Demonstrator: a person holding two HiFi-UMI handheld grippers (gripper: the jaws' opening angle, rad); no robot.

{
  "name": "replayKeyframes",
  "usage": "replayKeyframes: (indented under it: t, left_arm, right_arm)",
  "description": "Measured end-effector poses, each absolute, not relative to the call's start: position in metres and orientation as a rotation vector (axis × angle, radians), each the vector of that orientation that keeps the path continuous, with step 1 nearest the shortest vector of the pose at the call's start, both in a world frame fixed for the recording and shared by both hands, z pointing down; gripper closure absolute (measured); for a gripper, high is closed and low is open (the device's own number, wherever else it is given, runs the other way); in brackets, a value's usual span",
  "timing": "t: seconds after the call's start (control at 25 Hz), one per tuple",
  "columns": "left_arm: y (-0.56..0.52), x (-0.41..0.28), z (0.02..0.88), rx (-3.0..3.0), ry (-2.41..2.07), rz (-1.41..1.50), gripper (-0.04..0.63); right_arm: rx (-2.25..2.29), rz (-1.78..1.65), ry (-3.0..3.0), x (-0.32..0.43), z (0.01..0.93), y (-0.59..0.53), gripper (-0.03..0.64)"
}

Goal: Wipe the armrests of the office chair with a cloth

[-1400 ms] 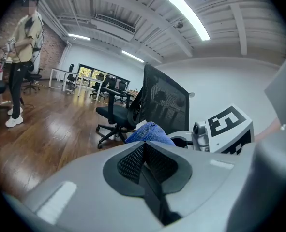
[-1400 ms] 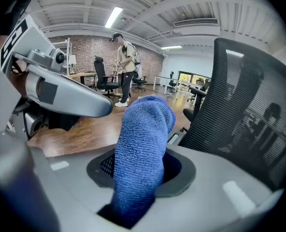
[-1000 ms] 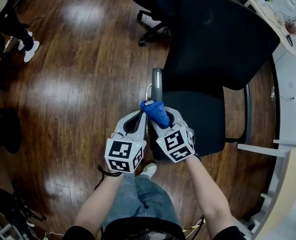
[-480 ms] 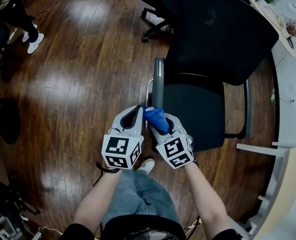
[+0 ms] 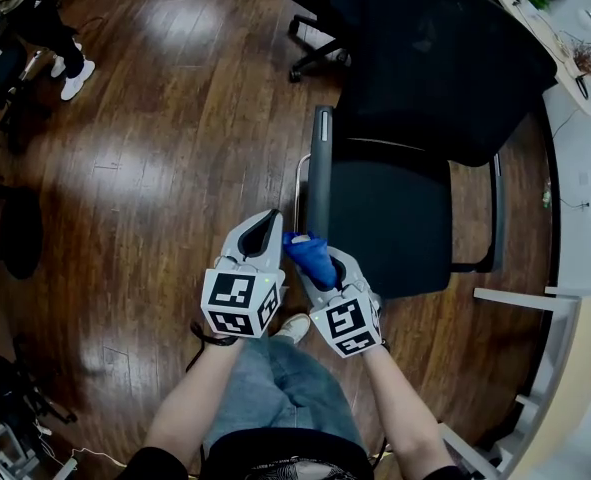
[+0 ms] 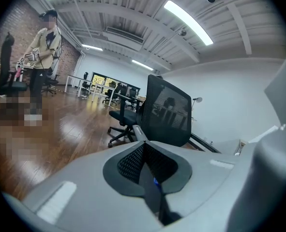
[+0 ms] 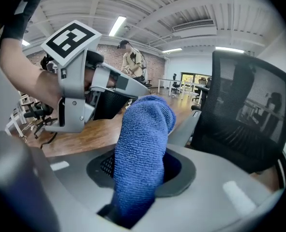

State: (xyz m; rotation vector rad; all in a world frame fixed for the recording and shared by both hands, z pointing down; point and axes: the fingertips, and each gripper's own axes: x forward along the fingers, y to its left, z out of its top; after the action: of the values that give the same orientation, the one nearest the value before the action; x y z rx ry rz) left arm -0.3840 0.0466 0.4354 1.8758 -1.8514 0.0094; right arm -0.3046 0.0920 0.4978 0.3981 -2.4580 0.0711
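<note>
Here the dark wooden floor fills the head view from 7 to 11 o'clock, with a bystander's white shoes far out at 10 o'clock and a second black chair at 12 o'clock. A white tabletop curves into the corner at 1 o'clock, and a pale frame stands at 3 o'clock. The office chair lies toward 1 o'clock, its mesh back beyond the seat. Its near armrest is a long dark bar running toward 12 o'clock, and the far armrest is at 3 o'clock. The left claw is pressed together on nothing and sits just beside the armrest's near end, at 9 o'clock of it. The right claw pinches the cloth, a blue, nubby towel bunched into a thick upright roll that bulges out past the tips. The cloth sits at the near end of that armrest, at its 6 o'clock, but I cannot tell whether it touches the armrest. In the right gripper view the left claw's marker cube crowds in at 10 o'clock, close to the cloth.
</note>
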Motion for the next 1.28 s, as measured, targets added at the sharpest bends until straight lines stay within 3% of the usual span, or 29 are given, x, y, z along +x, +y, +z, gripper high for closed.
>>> replayKeyframes:
  t: [0.6, 0.88, 1.28]
  left_arm:
    - [0.062, -0.355, 0.453, 1.905, -1.798, 0.078, 0.591]
    - [0.054, -0.318, 0.446, 1.991, -1.711, 0.153, 0.591]
    - [0.046, -0.28, 0.462, 2.059, -1.596, 0.258, 0.591]
  right_arm:
    - [0.495, 0.174, -2.496, -0.286, 0.509, 0.113, 0.48]
    - [0.892, 0.565, -2.523, -0.241, 0.494, 0.065, 0.48]
    - [1.017, 0.819, -2.513, -0.243, 0.522, 0.051, 0.48]
